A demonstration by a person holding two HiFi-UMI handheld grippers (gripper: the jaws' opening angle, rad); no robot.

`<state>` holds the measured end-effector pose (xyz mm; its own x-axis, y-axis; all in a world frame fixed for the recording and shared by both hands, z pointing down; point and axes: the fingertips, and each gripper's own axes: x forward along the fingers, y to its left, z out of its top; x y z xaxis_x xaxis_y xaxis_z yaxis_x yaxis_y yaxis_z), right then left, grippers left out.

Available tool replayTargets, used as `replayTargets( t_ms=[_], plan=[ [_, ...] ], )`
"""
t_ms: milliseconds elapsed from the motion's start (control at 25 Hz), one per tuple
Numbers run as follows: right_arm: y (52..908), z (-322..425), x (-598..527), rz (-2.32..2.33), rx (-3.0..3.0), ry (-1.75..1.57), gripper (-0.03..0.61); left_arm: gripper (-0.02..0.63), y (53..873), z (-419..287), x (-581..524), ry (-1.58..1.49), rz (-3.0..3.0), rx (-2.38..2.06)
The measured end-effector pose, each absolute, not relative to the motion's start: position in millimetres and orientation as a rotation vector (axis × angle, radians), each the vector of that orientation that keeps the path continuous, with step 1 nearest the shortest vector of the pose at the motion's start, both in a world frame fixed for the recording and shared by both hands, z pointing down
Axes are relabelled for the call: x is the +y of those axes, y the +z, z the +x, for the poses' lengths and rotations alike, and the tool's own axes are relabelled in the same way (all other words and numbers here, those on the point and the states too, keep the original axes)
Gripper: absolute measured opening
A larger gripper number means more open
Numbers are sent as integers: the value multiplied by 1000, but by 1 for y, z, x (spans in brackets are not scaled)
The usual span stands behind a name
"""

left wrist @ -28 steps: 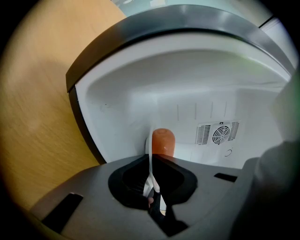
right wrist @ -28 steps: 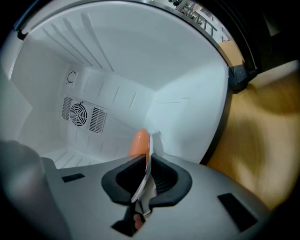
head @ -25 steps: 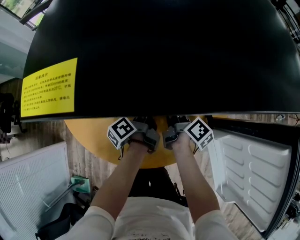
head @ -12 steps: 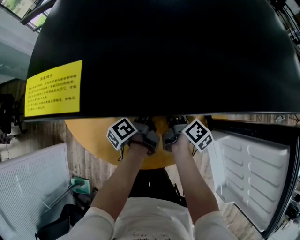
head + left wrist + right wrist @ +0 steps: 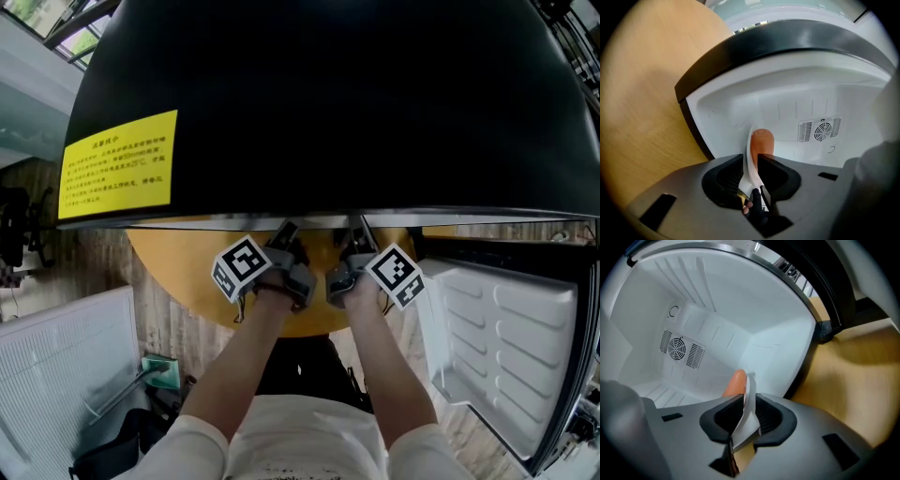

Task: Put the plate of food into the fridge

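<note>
In the left gripper view a white plate (image 5: 749, 159) is seen edge-on, with an orange sausage (image 5: 762, 140) lying on it. My left gripper (image 5: 751, 173) is shut on its rim. From the other side, my right gripper (image 5: 745, 416) is shut on the same plate (image 5: 747, 408), and the sausage (image 5: 735, 383) shows beyond the rim. Both views look into the white fridge interior (image 5: 797, 108), with its fan vent (image 5: 677, 348) on the back wall. In the head view the left gripper (image 5: 284, 239) and right gripper (image 5: 356, 239) reach under the black fridge top (image 5: 328, 103), which hides the plate.
The fridge door (image 5: 506, 347) hangs open at the right, its white shelves facing me. A round yellow table (image 5: 187, 272) lies below the grippers. A white ribbed panel (image 5: 66, 375) stands at the lower left. A yellow label (image 5: 120, 164) is stuck on the fridge top.
In the head view the fridge top's front edge has slid up and the label rightward. A little more of both grippers' fingers shows. The grippers keep their hold and have hardly moved.
</note>
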<state>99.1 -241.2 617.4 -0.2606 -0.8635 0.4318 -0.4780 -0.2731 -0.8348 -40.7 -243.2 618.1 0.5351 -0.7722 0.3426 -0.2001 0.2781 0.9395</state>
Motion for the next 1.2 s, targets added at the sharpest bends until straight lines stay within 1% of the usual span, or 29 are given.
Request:
replayTargets(
  t_ms=[520,760,920,1000,1200],
  plan=[
    [618,91,-197,-1625,1684,-1594,71,103,605,-42,-209,-454,1323,-952],
    [597,83,-158,-1614,1848,-1565,71,100,594,-44,-171,-330,1416,-992],
    [579,76,-134,-1605,1922,-1563,67,70,577,-44,-144,-251,1498,-976],
    [566,71,-121,-1608,1999,-1546,54,43,565,-43,-129,-181,1572,-974],
    [526,60,-93,-1586,2236,-1435,35,25,529,-42,-91,45,1831,-992]
  ],
)
